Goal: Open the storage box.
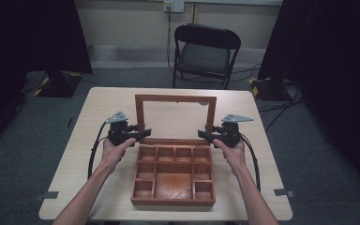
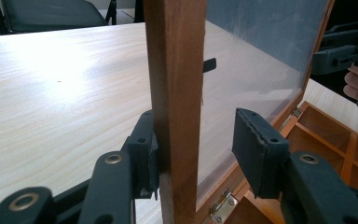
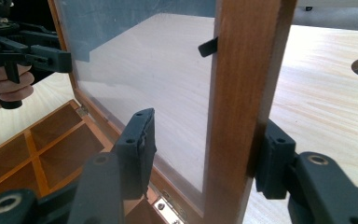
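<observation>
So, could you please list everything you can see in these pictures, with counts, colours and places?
wooden box: one, reddish brown, divided into open compartments, near middle of the table.
lid: one, brown wooden frame with a clear pane, standing upright on hinges at the box's far edge.
hinges: two seen, brass-coloured, one by each gripper.
table: one, light wood.
folding chair: one, black, beyond the table.
left gripper: black, jaws open either side of the lid's left frame post.
right gripper: black, jaws open astride the lid's right frame post.
forearms: two, entering from the bottom.
</observation>
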Demonstrator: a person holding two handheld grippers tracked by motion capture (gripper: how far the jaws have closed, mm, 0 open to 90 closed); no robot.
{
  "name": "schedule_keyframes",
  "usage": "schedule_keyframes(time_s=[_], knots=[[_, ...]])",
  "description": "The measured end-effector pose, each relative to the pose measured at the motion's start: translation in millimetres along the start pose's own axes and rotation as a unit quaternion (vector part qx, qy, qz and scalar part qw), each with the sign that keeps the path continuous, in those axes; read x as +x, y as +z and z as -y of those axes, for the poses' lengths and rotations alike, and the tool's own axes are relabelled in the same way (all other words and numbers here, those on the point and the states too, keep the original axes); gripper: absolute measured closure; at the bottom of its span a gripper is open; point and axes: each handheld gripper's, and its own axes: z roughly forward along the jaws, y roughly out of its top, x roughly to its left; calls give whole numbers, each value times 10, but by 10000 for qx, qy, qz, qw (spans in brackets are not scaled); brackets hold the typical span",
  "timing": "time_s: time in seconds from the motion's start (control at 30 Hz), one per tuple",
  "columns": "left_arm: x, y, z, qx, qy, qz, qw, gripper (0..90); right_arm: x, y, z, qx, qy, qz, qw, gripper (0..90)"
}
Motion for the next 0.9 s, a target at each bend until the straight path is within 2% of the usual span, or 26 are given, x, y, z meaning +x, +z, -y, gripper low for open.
schedule_keyframes(time_s=[0.2, 0.7, 0.9], knots=[[18, 15, 7, 72, -1, -6, 10000, 512, -18, 8, 14, -5, 23, 47, 10000, 479], [94, 53, 89, 100, -209, -59, 9997, 503, -88, 48, 40, 46, 157, 165, 9997, 466], [107, 97, 104, 218, -234, -85, 9995, 470, -115, 92, 62, 24, 256, 221, 9994, 464]])
